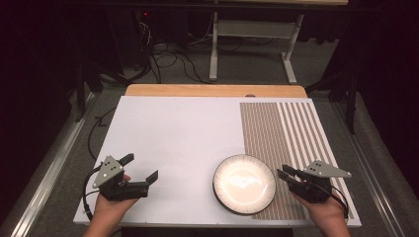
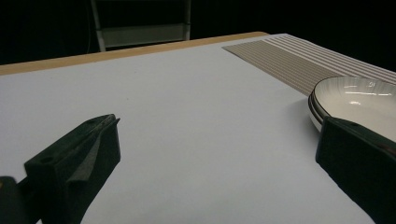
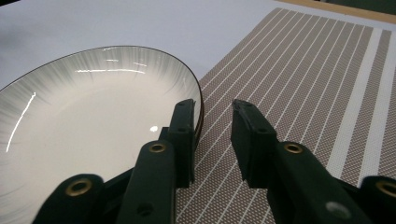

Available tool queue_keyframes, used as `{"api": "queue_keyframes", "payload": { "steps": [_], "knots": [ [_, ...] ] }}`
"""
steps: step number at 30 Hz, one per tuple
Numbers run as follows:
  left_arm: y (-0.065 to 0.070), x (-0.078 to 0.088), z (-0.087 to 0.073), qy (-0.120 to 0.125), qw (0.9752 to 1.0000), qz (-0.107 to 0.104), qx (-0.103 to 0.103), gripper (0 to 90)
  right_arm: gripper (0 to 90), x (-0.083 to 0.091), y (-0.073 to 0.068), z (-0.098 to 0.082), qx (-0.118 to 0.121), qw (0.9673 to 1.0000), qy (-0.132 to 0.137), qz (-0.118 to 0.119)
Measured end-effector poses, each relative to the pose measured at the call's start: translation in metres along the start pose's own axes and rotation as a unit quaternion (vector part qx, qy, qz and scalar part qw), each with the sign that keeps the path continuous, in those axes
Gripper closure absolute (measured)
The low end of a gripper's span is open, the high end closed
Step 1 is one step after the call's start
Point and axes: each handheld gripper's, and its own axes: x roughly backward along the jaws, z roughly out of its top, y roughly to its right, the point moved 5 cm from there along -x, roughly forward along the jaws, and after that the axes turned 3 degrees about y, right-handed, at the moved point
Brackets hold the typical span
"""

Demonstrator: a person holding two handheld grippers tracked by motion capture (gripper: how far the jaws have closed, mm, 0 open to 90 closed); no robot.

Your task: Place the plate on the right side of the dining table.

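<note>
A round white plate [image 1: 244,183] with a dark rim sits near the table's front edge, half on a striped brown placemat [image 1: 291,128]. My right gripper [image 1: 284,171] is at the plate's right rim, held by a hand. In the right gripper view its jaws [image 3: 213,106] stand a narrow gap apart: one finger [image 3: 183,135] lies over the plate [image 3: 93,116] at the rim, the other over the placemat [image 3: 303,84], with mat showing between them. My left gripper [image 1: 141,167] rests at the front left, wide open and empty, with the plate [image 2: 359,100] beside its right finger [image 2: 359,158].
A white sheet [image 1: 178,133] covers most of the table, with a wooden edge [image 1: 212,90] at the far side. Beyond the table are a white metal frame [image 1: 252,34] and cables on the floor. The surroundings are dark.
</note>
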Motion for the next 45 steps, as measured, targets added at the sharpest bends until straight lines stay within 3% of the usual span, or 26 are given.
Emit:
{"api": "queue_keyframes", "payload": {
  "steps": [4, 13, 27, 30, 37, 45],
  "knots": [
    [0.004, -0.001, 0.001, 0.001, 1.0, -0.004, 0.0, 0.6, 78.4, 0.002, 0.0, 0.002, -0.01, 0.9999, 0.0, -0.004],
    [0.006, -0.002, 0.001, -0.008, 0.9999, -0.014, -0.001, 2.6, 90.0, 0.003, -0.002, 0.0, -0.028, 0.9991, -0.025, 0.022],
    [0.008, 0.0, 0.004, 0.002, 0.9997, -0.022, -0.01, 8.4, 90.0, 0.001, -0.006, -0.002, -0.01, 0.9982, -0.048, 0.036],
    [0.011, -0.002, 0.003, -0.008, 0.9994, -0.029, -0.015, 3.2, 90.0, 0.0, -0.007, -0.004, -0.005, 0.9976, -0.057, 0.04],
    [0.014, -0.003, 0.003, -0.013, 0.9992, -0.032, -0.02, 0.8, 90.0, -0.002, -0.008, -0.005, 0.001, 0.9969, -0.065, 0.045],
    [0.014, -0.003, 0.003, -0.01, 0.9993, -0.033, -0.013, 0.5, 90.0, -0.003, -0.01, -0.006, 0.003, 0.9961, -0.074, 0.048]
  ]
}}
